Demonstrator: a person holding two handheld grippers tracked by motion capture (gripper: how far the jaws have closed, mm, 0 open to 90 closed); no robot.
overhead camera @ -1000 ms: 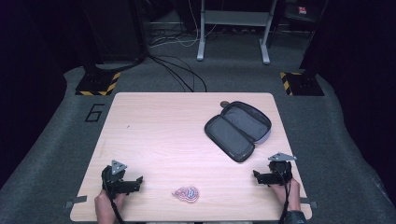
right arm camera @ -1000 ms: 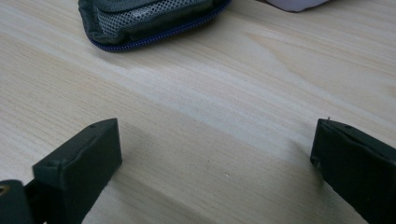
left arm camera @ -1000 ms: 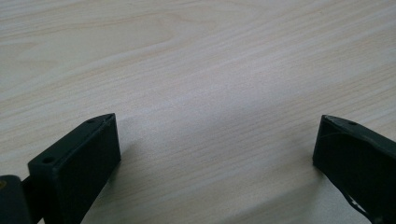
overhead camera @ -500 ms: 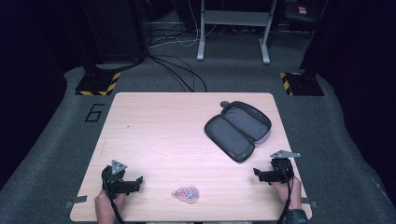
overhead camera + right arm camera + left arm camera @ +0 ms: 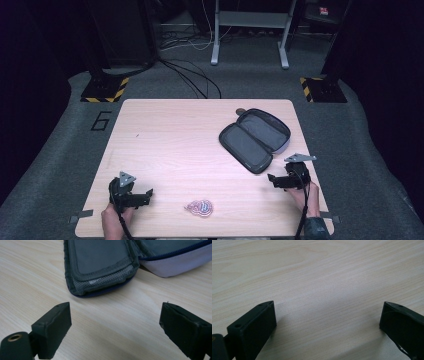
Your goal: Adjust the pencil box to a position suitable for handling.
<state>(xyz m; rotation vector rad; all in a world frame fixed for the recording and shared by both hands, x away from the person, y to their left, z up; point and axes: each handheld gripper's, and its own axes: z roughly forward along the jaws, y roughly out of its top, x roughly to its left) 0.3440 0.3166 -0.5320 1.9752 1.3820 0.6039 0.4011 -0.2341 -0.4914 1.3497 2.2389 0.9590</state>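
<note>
An open grey zip case (image 5: 255,137) lies on the right half of the wooden table (image 5: 175,135), both halves spread flat. A small pink and blue coiled thing (image 5: 200,207) rests near the front edge, at the centre. My left gripper (image 5: 148,196) sits at the front left, open, over bare wood (image 5: 328,303). My right gripper (image 5: 272,181) hovers at the front right, just short of the case's near end (image 5: 100,262). Its jaws (image 5: 115,304) have just been closing a little, stay wide apart and have nothing between them.
Beyond the table lie a dark carpeted floor, black cables (image 5: 195,80) and a grey metal stand (image 5: 250,35). Yellow and black striped feet (image 5: 102,90) flank the far corners. A "6" (image 5: 101,121) marks the floor at the left.
My right gripper has lifted a little off the table, and its grey top plate now sits higher in the high view. The left gripper, the case and the coiled thing have not moved.
</note>
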